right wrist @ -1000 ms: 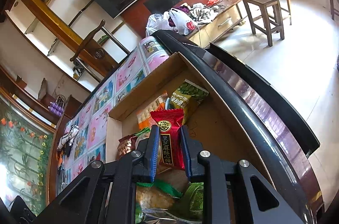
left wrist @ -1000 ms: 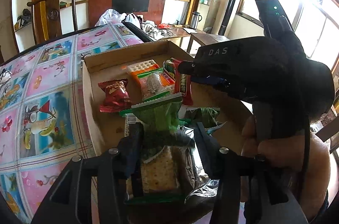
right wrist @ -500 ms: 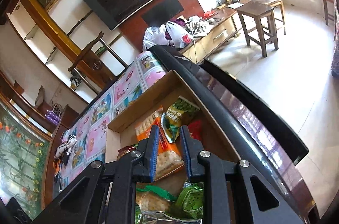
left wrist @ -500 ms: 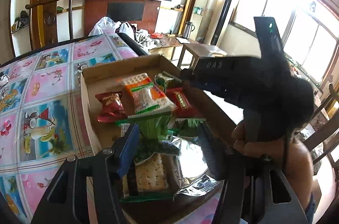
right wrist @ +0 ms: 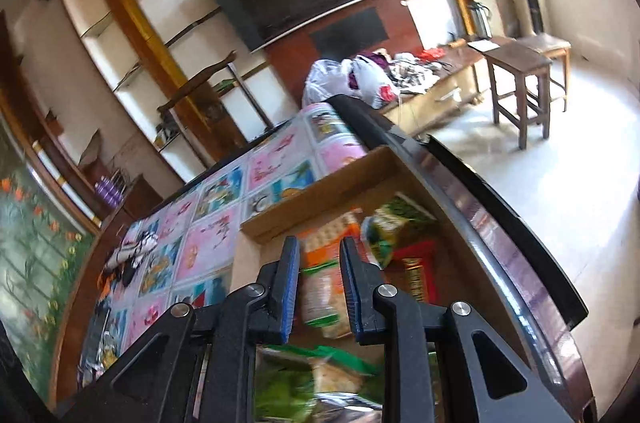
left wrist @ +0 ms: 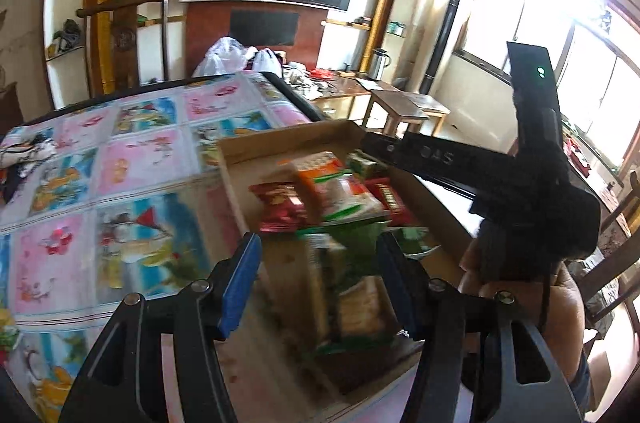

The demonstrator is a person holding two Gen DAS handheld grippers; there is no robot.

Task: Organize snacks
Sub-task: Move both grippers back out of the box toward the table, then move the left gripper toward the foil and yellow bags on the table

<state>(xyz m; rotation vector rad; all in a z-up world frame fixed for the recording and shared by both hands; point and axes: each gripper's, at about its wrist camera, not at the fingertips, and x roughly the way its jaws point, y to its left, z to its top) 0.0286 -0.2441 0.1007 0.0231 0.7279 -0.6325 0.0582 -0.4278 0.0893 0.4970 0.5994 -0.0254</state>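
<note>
Both grippers, left [left wrist: 316,271] and right [right wrist: 319,273], hang unclenched, seemingly empty, over the snack box [left wrist: 288,139].

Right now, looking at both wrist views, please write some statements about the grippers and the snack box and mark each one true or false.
1. The left gripper is open. True.
2. The right gripper grips a red packet. False: nothing sits between its fingers; the red packet lies in the cardboard box.
3. The box is empty. False: several snack packets lie inside.
4. The orange cracker packet lies in the box. True.
</note>
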